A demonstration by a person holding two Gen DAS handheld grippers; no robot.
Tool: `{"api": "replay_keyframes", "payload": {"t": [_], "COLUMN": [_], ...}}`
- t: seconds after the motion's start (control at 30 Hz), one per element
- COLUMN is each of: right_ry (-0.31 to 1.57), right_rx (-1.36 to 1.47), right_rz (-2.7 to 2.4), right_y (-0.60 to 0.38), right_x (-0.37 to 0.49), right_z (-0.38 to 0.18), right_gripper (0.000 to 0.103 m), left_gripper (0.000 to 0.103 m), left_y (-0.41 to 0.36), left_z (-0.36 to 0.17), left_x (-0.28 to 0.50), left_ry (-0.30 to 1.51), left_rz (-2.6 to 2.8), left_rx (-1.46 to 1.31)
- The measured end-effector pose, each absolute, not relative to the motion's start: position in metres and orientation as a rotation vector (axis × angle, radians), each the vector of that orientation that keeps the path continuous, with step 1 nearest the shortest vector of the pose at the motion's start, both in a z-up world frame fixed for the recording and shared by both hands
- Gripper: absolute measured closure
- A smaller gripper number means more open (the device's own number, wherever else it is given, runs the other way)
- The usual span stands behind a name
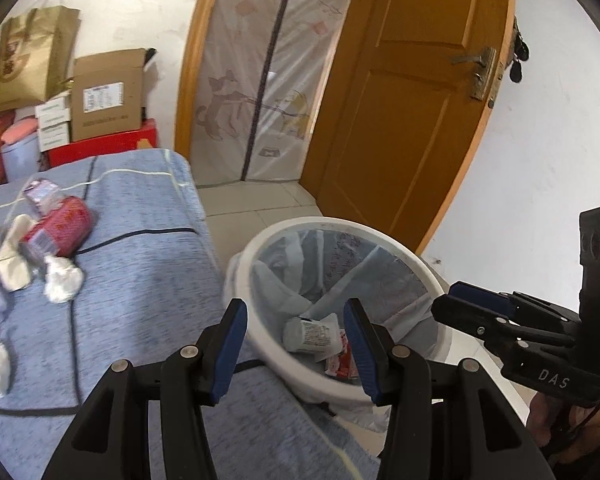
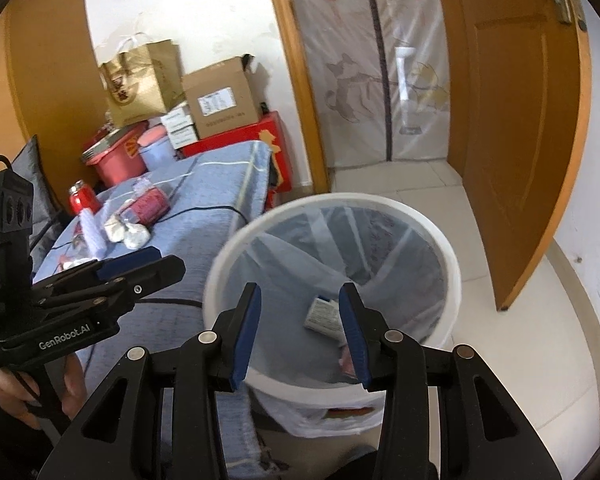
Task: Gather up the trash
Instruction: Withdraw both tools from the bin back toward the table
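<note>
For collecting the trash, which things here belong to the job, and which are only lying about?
Part of the job:
- white bin with liner
- trash inside it
- crumpled tissues on the bed
- red wrapper on the bed

Only lying about:
- cardboard box
- paper bag
- red flask
- door

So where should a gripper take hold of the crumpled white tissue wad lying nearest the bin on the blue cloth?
Probably from above, across the narrow upper waist of the crumpled tissue wad. It lies flat on the blue cloth, apart from the red wrapper, so both sides are free for the pads.
</note>
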State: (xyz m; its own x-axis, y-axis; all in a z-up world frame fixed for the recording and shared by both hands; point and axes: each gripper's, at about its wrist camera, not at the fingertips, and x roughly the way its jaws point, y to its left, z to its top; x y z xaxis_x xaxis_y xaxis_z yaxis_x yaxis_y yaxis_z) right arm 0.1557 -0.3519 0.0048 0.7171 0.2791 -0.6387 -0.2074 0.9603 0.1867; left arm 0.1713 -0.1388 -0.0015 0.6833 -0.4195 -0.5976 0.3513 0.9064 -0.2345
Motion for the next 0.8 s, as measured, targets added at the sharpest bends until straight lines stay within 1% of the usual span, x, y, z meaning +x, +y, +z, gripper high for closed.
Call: {"api": "replay_keyframes", "payload": {"t": [0.4,0.8], "right_ry": [0.691,0.693], "right_rx": [0.034,-0.022], "right_rz": [0.386,0.479], "right_y": [-0.298,-0.251], "right_x": [0.134,0.124], "right_z": [0.018,0.015], "right_gripper": [0.061,0.061], "left_gripper": [0.053,0.053], "left_y": [-0.089,-0.042], "left_z": [0.008,0.013], "left_x": [0.133,0.098], "left_ry": [0.663,0.641], "left_rz": [-0.318,-0.221], "left_rx": [-0.125,-0.156]}}
